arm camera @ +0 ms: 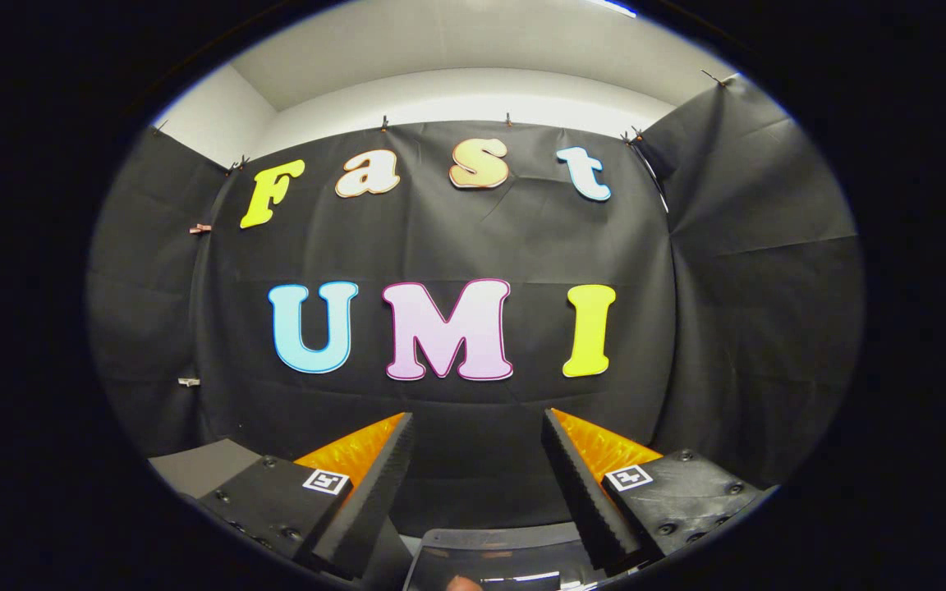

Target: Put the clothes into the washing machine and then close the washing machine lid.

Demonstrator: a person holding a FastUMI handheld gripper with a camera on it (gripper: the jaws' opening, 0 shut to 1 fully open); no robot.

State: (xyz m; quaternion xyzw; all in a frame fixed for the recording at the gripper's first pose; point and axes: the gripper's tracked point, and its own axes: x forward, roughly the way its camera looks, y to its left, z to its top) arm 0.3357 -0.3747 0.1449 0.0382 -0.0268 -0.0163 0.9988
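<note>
Nearest of all, low down between the fingers [374, 492]: a dark shiny panel [493, 552]. Maybe the washing machine lid, but too little of it on show to be sure, and no telling if open or shut. At its near edge, a tiny pale speck [463, 583], too small to name.

Next, the gripper [477, 414] itself. Fingers spread wide apart. Nothing held, nothing touched, just a gap with the wall behind it. Pointed straight ahead, not down at any work.

Off to the left of the fingers, a flat grey block [202, 464], partly hidden.

Beyond the fingertips, well apart from them, the black cloth wall [456, 238], pinned up along its top. Above that, a white wall [473, 98] and ceiling.

About the clothes: no way to tell from here where they lie, in the machine or out of it. Could fit a time with the clothes still waiting outside, or a time with them inside and the lid down.

Probably soft, light and floppy, as clothes are. Not breakable, not slippery, but droopy and easy to drop in part. Best grabbed at a thick bunched-up fold near the middle, not at a thin edge or a sleeve end. For the lid, likely stiff and smooth, so better pushed at its front edge than pinched.
</note>
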